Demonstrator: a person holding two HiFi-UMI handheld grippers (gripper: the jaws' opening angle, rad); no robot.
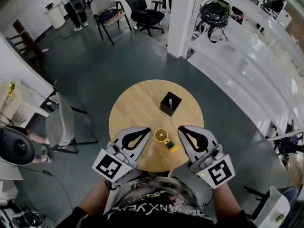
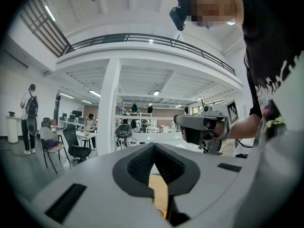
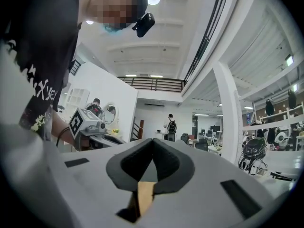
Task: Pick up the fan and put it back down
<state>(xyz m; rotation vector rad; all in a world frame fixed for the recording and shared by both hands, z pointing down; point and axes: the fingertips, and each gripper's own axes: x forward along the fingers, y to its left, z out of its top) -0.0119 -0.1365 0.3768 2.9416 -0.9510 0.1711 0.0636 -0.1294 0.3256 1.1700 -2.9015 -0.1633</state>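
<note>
We are looking steeply down on the round wooden table. The fan sits on the near part of that table, a small yellow thing with its round face turned up and a green bit at its side. Nothing is touching it. Our left gripper hangs over the table's near-left edge with its jaws pressed together at the tips. There is nothing between them, only the tabletop showing through the gap behind. Our right gripper is over the table's near-right edge, and its jaws are closed tip to tip and empty too. Further in, about the table's middle, stands a black box with its top open.
</note>
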